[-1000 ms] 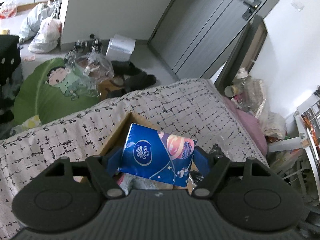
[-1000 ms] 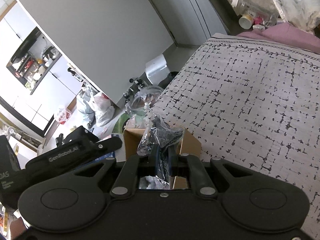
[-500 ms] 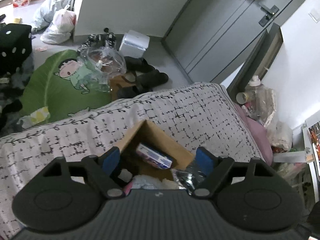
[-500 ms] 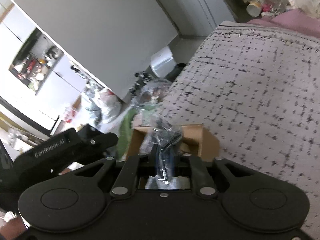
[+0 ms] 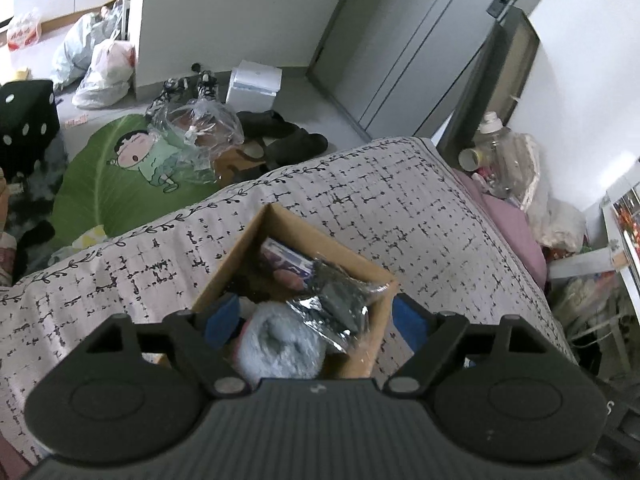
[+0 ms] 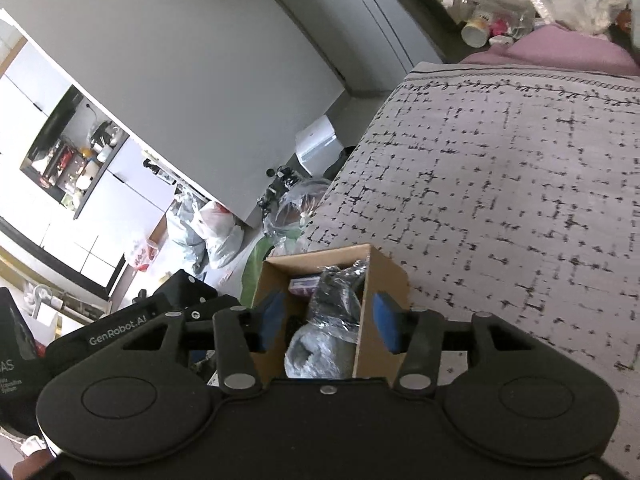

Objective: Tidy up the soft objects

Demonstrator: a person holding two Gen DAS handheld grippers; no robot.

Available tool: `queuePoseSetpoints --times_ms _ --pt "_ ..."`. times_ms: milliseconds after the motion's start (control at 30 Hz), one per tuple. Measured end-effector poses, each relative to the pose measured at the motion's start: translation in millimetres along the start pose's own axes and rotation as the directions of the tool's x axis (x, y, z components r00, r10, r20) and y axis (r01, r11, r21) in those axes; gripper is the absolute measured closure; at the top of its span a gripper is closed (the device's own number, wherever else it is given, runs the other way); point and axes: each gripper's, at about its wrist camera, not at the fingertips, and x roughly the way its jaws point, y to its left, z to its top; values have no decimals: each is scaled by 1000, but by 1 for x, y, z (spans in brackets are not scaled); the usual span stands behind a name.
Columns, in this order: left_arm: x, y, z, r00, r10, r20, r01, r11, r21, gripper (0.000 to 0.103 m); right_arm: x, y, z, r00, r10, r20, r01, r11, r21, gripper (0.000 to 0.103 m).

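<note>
Both grippers, left (image 5: pixel 316 322) & right (image 6: pixel 329 322), hover jaws apart (empty) over the cardboard box (image 5: pixel 362 270), w/ plastic-wrapped bundle (image 5: pixel 338 306) and grey towel (image 5: pixel 282 346) packed inside for tidiness.

In the right wrist view, the black body of the left claw (image 6: pixel 132 330) carries the white lettering "GenRobot.AI" along its upper edge. To the far left of the same view, a black case (image 6: pixel 14 360) shows partial white letters reading "AS", with smaller lines beneath them that are too small to make out. The red print on the white plastic bag (image 5: pixel 25 34) on the floor in the left wrist view, and the packet (image 5: pixel 286 258) in the cardboard box (image 5: pixel 236 256), bear markings that cannot be read.
</note>
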Motion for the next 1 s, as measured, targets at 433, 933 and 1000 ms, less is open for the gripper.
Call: queuePoseSetpoints --times_ms 433,933,1000 --pt "-42 -27 -28 1000 19 24 -20 1000 17 14 -52 -7 -7 999 9 47 -8 1000 -17 30" --pt "-88 -63 -68 997 -21 80 15 997 76 5 -123 -29 -19 989 -8 145 10 1000 -16 8" --pt "-96 -67 -74 996 -25 89 18 996 83 1 -131 -30 -21 988 -10 151 14 1000 -20 7"
